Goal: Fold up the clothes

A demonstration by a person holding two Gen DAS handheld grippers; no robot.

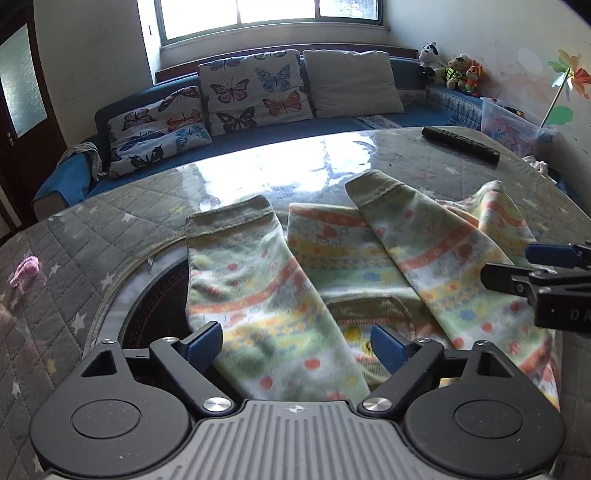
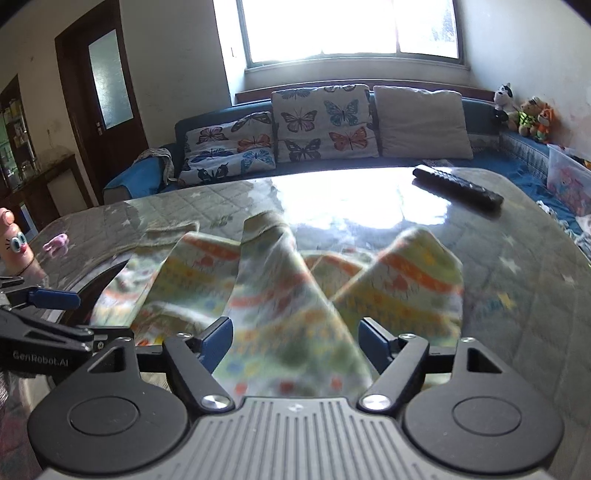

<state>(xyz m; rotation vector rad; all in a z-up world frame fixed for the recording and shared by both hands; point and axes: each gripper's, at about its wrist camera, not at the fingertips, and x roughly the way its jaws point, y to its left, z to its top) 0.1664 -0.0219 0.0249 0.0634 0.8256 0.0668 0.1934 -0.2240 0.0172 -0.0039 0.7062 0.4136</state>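
Right wrist: garment [image 2: 280, 295] mid-table [image 2: 535, 295]; remote [image 2: 458, 186] near far edge.

Left wrist view: mounted behind the left gripper [image 1: 297, 345], aimed forward and downward along its fingers, close above the patterned garment [image 1: 280, 280] on the quilted table [image 1: 92, 236]. Right wrist view: mounted behind the right gripper [image 2: 295, 341], same forward-down heading, equally close, placed just to the right. Shared by both: garment, table, black remote [image 1: 460, 143], butterfly cushions [image 1: 255, 90], window [image 1: 273, 16]. Cross-visible: right gripper at the right edge of the left view, left gripper at the left edge of the right view.
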